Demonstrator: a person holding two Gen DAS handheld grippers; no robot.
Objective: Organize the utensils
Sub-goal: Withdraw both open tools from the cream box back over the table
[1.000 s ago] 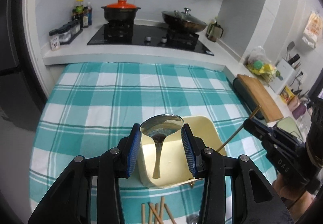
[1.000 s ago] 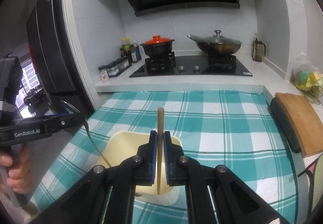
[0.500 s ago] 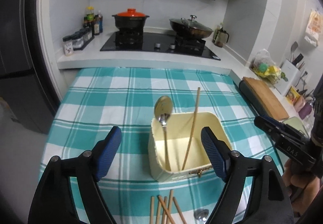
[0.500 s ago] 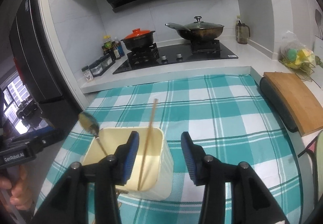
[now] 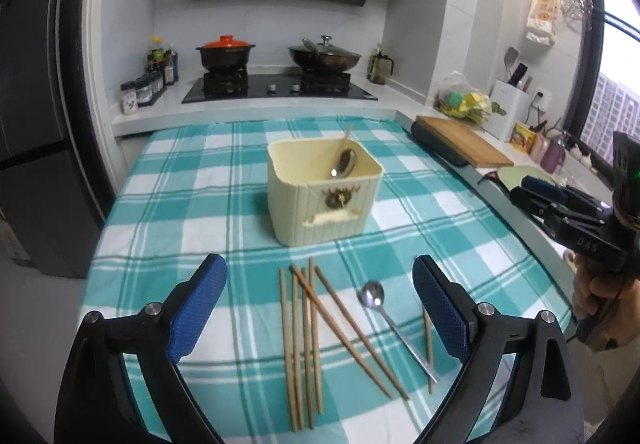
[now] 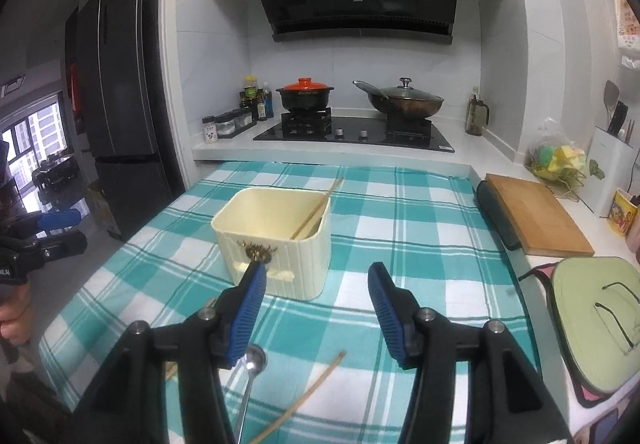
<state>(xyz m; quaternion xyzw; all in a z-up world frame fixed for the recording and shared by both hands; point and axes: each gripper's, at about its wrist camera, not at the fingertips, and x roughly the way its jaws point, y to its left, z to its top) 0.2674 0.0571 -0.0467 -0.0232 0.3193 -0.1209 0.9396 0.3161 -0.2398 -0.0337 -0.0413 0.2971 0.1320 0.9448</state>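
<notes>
Both grippers have pulled back from the cream ribbed plastic bin [image 5: 324, 192] since the earlier frames, when my left one clamped a spoon and my right one pinched a chopstick over it. Now the steel spoon [image 5: 344, 163] and that wooden chopstick [image 6: 316, 210] lean inside the bin, against its far right corner.

My left gripper [image 5: 320, 308] has just been opening and its jaws stand wide, with nothing pressed between the blue pads. My right gripper [image 6: 316, 308] has also been opening; it sits about half spread and is likewise empty.

I judge that one pair of drops is done and I am backing off for the next pick.

What remains lies on the teal-and-white checked tablecloth [image 5: 180, 204], on the near side of the bin: a loose bundle of long wooden chopsticks [image 5: 308, 340], some crossing each other, a second steel spoon [image 5: 394, 324] just beside them with its bowl toward the bin, and one more chopstick [image 5: 428, 348] to the right of that spoon's handle. The crossed sticks look awkward to take singly.
</notes>
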